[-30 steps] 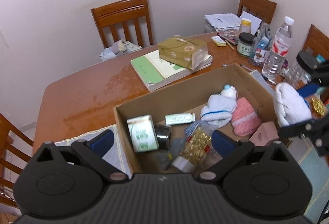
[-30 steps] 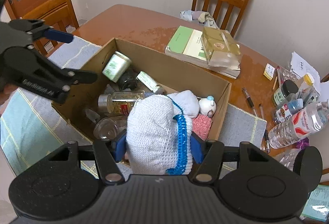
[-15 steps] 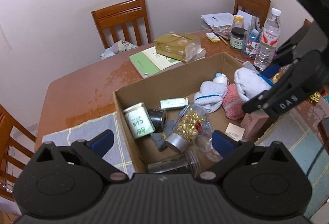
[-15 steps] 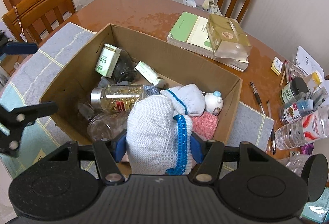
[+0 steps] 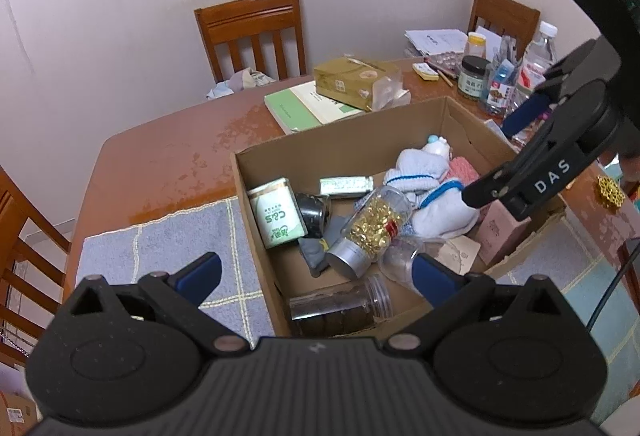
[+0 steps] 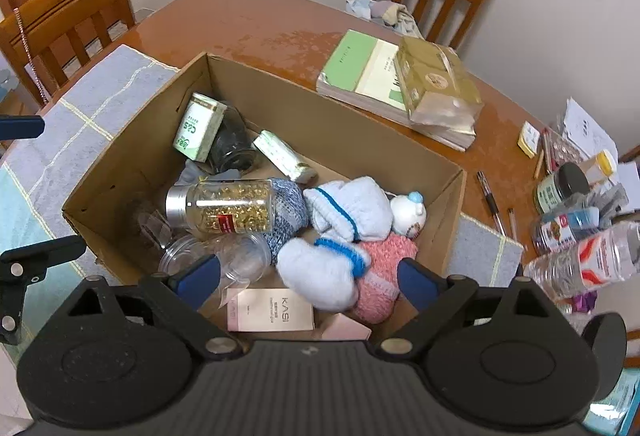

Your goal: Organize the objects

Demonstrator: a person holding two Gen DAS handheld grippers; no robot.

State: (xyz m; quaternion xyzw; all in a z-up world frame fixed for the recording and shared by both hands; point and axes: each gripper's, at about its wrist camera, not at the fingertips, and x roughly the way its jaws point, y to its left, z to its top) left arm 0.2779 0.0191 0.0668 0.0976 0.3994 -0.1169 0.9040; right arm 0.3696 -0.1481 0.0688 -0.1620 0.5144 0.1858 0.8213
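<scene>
White sock lengthwise toward camera

Socks in box, books behind, bottles right

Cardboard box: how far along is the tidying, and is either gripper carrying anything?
Done: the white sock lies in the cardboard box beside the pill bottle. In hand: nothing; the right gripper and left gripper are both open. Left: the water bottle, jars and pens on the table.
</scene>
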